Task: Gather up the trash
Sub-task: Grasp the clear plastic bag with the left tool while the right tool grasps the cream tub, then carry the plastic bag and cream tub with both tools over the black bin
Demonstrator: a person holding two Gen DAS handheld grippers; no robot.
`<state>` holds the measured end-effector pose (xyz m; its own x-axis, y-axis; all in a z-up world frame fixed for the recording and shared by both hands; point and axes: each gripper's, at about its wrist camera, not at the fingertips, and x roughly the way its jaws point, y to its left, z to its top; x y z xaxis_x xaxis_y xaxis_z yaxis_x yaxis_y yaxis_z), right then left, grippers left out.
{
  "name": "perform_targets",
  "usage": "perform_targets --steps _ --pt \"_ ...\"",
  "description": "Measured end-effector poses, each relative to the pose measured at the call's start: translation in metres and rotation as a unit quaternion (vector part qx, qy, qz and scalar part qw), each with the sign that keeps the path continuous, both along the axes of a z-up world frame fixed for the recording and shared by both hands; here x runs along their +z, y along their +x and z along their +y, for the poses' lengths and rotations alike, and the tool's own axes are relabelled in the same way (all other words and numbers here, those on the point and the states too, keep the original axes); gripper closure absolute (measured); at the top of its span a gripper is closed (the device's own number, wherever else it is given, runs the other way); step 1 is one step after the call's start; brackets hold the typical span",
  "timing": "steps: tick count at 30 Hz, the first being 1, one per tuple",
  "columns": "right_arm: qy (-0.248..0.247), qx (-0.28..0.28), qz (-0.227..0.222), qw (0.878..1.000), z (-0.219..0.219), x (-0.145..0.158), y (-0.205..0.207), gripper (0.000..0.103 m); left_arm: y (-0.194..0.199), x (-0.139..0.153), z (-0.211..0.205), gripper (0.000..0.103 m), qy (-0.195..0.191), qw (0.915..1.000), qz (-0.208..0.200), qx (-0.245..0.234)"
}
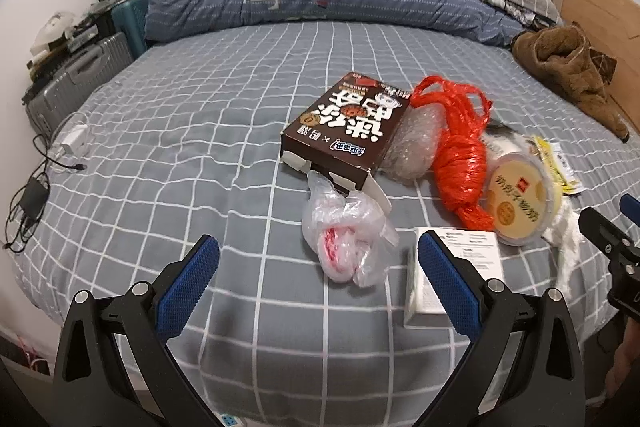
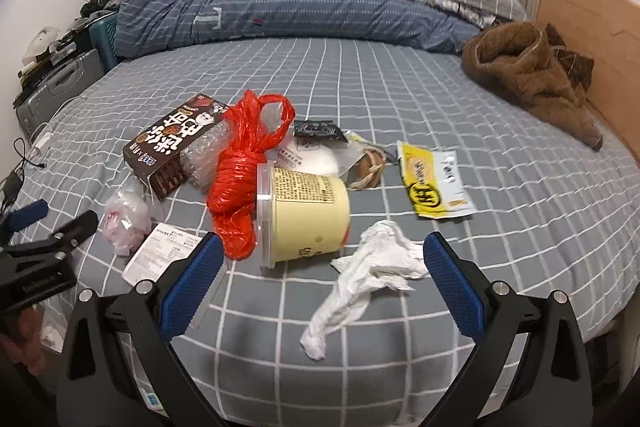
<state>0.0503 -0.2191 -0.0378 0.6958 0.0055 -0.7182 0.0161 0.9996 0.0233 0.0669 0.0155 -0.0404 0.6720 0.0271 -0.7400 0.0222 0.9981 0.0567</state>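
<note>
Both grippers hovered over the bed [image 1: 224, 163], jaws spread wide, nothing held. Ahead of the left gripper [image 1: 318, 279], between its fingers, lay a crumpled clear plastic bag [image 1: 348, 247]; a white paper slip [image 1: 460, 267] sat by its right finger, the brown box [image 1: 344, 131] beyond. Just in front of the right gripper [image 2: 320, 275] sprawled a white tissue [image 2: 368, 267], with the tipped yellow cup [image 2: 304, 215] and red bag [image 2: 240, 179] just past its left finger, and a yellow wrapper [image 2: 436, 179] further off to the right.

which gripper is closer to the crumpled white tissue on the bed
Right. The right gripper hangs open with the crumpled white tissue lying between its fingers. The left gripper is further left, open over the clear plastic bag.
</note>
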Motion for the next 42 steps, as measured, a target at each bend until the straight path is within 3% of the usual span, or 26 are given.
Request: perform_targets --steps 9,14,26,33,35,42 --pt "-0.002 0.008 0.027 1.0 0.004 -0.019 0.038 0.008 0.031 -0.024 0.002 0.01 -0.002 0.9996 0.028 0.001" --pt "0.007 0.009 0.049 0.999 0.001 -0.033 0.051 0.015 0.042 -0.033 -0.003 0.015 -0.016 0.9988 0.044 -0.013" --pt "0.054 0.02 0.082 0.995 -0.003 -0.049 0.062 0.036 0.054 -0.049 -0.011 0.043 -0.042 0.9964 0.063 -0.037" --pt "0.055 0.013 0.073 0.996 -0.004 -0.044 0.057 0.037 0.051 -0.045 -0.011 0.05 -0.047 0.9962 0.062 -0.038" --pt "0.05 0.012 0.065 0.997 -0.003 -0.04 0.056 0.037 0.05 -0.042 -0.01 0.057 -0.045 0.9966 0.057 -0.038" --pt "0.035 0.017 0.043 0.998 0.005 -0.026 0.047 0.037 0.043 -0.028 -0.012 0.058 -0.036 0.9975 0.042 -0.043"
